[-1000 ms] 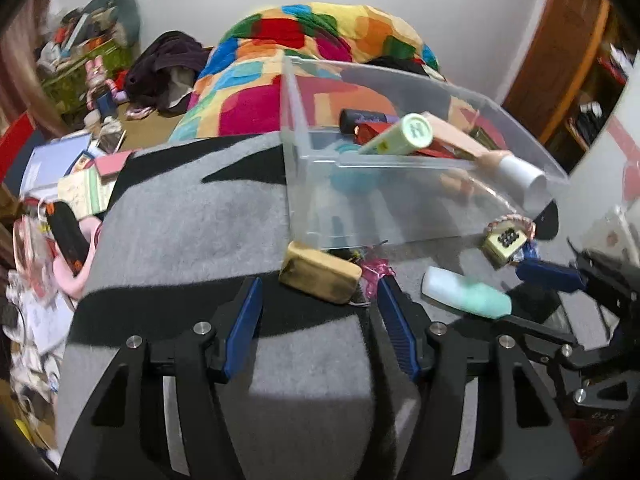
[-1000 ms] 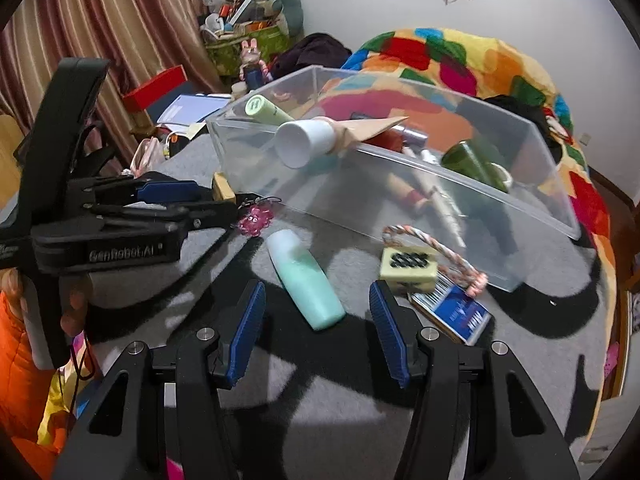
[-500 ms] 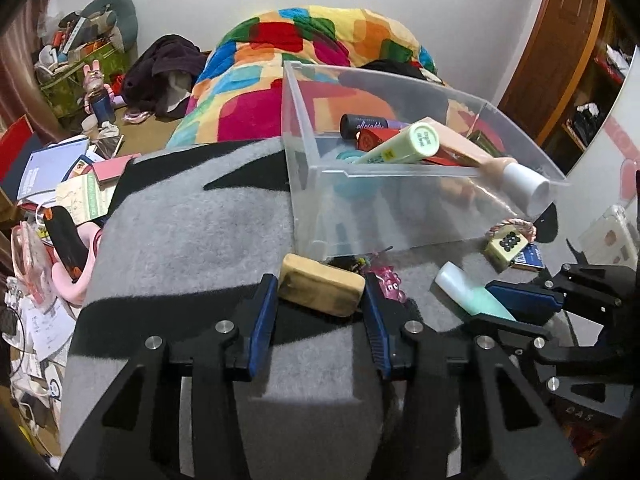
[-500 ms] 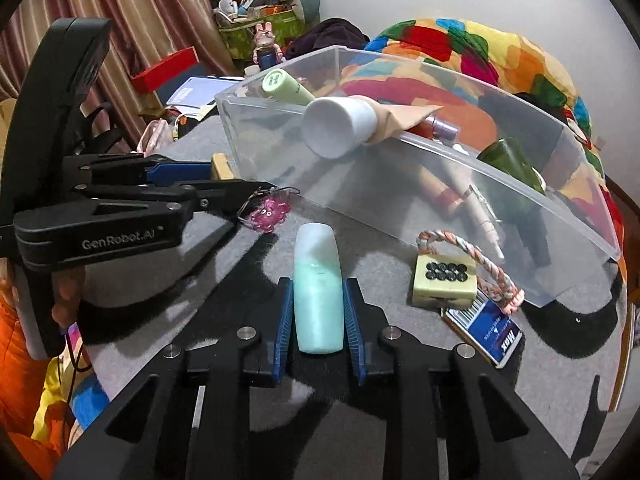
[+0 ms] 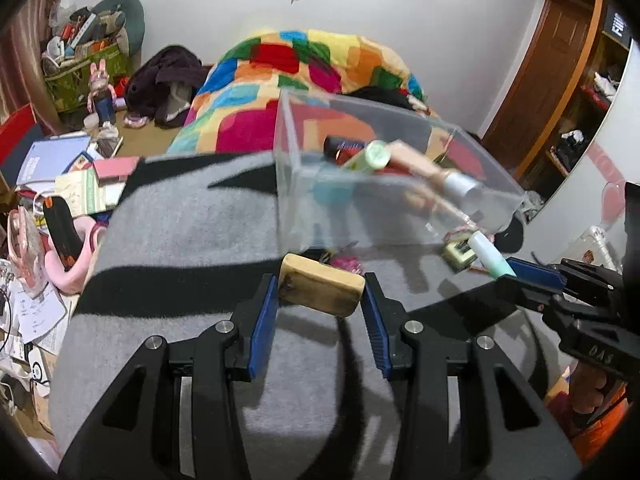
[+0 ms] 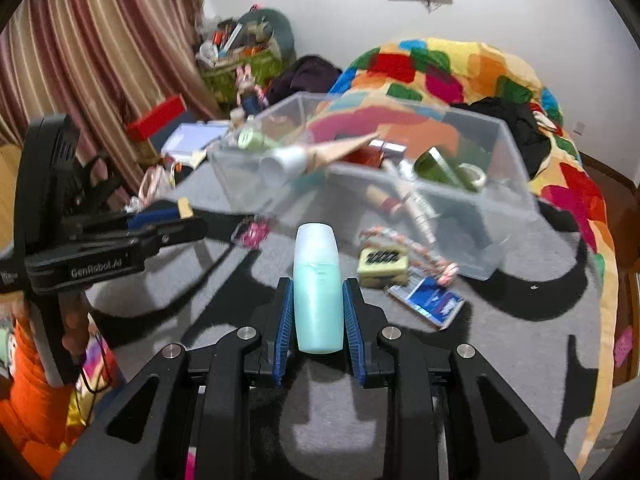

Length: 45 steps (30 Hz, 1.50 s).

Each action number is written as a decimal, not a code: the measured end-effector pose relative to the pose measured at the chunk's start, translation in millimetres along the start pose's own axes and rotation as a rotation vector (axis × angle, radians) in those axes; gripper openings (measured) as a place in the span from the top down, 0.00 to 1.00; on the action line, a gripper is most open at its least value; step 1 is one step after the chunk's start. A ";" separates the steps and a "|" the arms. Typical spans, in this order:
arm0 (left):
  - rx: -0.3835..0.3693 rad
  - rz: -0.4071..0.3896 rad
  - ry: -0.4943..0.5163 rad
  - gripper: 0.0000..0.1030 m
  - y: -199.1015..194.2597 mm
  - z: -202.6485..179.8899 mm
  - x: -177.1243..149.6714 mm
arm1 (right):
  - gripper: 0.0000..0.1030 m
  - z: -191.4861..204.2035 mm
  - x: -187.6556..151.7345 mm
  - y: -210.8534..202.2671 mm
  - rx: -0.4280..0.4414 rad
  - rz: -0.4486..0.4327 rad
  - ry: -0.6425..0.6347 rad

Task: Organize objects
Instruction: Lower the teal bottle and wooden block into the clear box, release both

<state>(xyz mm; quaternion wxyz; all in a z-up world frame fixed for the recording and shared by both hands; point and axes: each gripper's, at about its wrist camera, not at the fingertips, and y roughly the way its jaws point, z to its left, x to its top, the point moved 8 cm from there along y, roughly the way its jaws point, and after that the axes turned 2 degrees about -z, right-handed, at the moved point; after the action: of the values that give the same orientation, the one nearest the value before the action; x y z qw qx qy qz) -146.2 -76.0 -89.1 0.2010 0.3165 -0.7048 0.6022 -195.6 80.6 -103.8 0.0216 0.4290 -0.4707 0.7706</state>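
My left gripper [image 5: 320, 284] is shut on a tan wooden block [image 5: 322, 289] and holds it above the grey blanket, just in front of the clear plastic bin [image 5: 292, 184]. My right gripper [image 6: 318, 292] is shut on a mint-green bottle [image 6: 318, 300], lifted off the blanket; the bottle also shows in the left wrist view [image 5: 490, 254]. The bin [image 6: 452, 204] holds several tubes and bottles. The left gripper with the block tip [image 6: 185, 207] shows at the left of the right wrist view.
On the blanket [image 6: 520, 320] by the bin lie a pink charm [image 6: 254, 234], a green combination lock [image 6: 382, 266] with a rope and a blue card [image 6: 428, 296]. A colourful duvet [image 5: 312, 68] lies behind. Clutter covers the floor at left [image 5: 60, 184].
Both grippers have closed on their objects and lifted them: the left on the wooden block, the right on the mint bottle. The bin now looks farther and lower.
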 end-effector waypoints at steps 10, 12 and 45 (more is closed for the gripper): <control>-0.023 -0.096 0.011 0.59 -18.1 -13.3 45.0 | 0.78 -23.9 39.0 -28.8 -0.040 -0.119 0.075; -0.022 -0.091 0.008 0.59 -13.7 -11.9 49.9 | 0.78 -30.8 45.7 -28.8 -0.042 -0.129 0.095; -0.056 -0.065 0.028 0.45 2.2 -26.3 64.7 | 0.77 -44.0 69.7 28.5 -0.083 -0.020 0.084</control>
<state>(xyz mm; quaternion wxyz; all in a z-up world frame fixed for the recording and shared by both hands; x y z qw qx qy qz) -196.8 -63.3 -42.5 0.2390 0.3250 -0.7078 0.5799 -280.3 71.7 -84.7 0.0671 0.3997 -0.4967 0.7675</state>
